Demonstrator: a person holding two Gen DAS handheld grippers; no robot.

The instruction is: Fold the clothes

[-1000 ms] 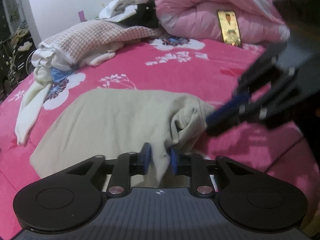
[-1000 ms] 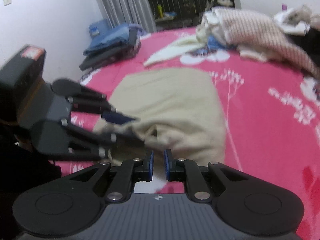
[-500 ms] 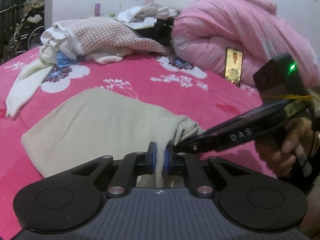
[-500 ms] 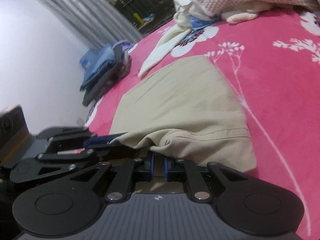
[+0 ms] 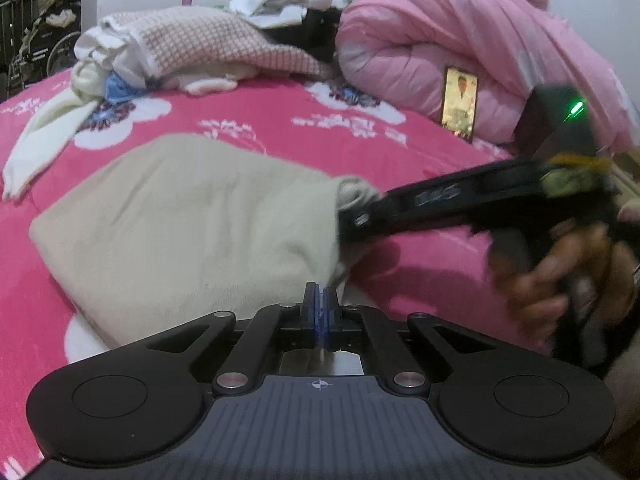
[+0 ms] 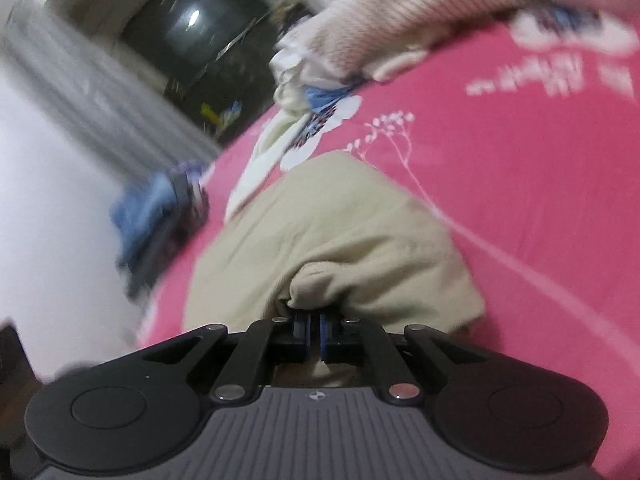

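The beige garment (image 5: 188, 216) lies on the pink floral bedsheet (image 5: 280, 120), its far part flat and its near edge gathered up by both tools. The left gripper (image 5: 320, 312) has its blue pads pressed almost together on a thin pinch of that near edge. The right gripper (image 6: 314, 334) has its jaws nearly closed with bunched beige cloth at their tips; in the left view its fingers bury into a rolled lump of the fabric to the right.

The likely fault is an uneven fold. The right side holds a thick wad and the left only a sliver, so the thin pinch may slip out under tension, or the wad may carry hidden layers and leave a lumpy crease. The right view is smeared with motion blur, and a fast swing could drag the whole piece across the sheet instead of turning it over.

The garment looks soft, matte and fairly heavy, like brushed cotton or fleece, with a stitched hem showing in the right view. Far behind sit a checked knit pile of laundry (image 5: 208, 48), a puffy pink quilted duvet (image 5: 460, 36) and a lit phone (image 5: 460, 100) propped against it.
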